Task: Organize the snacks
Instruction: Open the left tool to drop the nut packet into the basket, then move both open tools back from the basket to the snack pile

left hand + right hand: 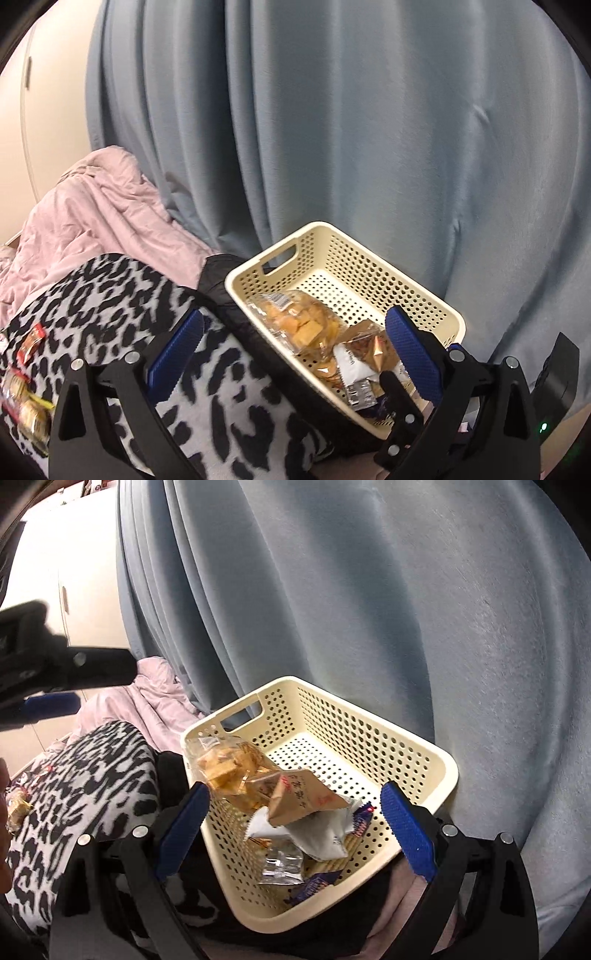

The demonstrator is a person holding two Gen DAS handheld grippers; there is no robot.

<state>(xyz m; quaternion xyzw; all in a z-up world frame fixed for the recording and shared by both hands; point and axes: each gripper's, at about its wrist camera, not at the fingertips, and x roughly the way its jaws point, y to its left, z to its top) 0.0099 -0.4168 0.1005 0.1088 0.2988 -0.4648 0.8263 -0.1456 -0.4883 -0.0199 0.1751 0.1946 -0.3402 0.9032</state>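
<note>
The blue-grey curtain [369, 609] fills the background of both wrist views. In front of it lies a leopard-print blanket [122, 306], with a pink quilt [92, 210] behind it.

The cream perforated basket [369, 738] rests tilted on a dark surface just beside the blanket, its handle cut-out toward the curtain. All packets in it lie in the near half; the far half of the floor is bare.

The right gripper [295, 819] hangs above the basket's near end with its 2 blue pads spread wide and nothing between them touching either pad. The packets sit below and between the pads, apart from them.

The left gripper [295, 350] is likewise fully spread and holds nothing. Its left pad stands over the blanket, its right pad over the basket's interior, so the basket's near wall runs between them.

Basket contents, largest first:
- 1 clear bag of orange crackers [229, 768], against the left wall.
- 1 white pouch [321, 834], under a tan paper packet [306, 797] with red print.
- 1 silver foil sachet [282, 867], nearest the camera.
- 1 dark blue wrapper [314, 882], partly hidden at the near wall.

Several small red and yellow snack packets [26, 387] lie on the blanket at the left edge of the left wrist view; they are blurred and cut off by the lens rim, so there appear to be 3 or 4. Print on all wrappers is too small to read.
</note>
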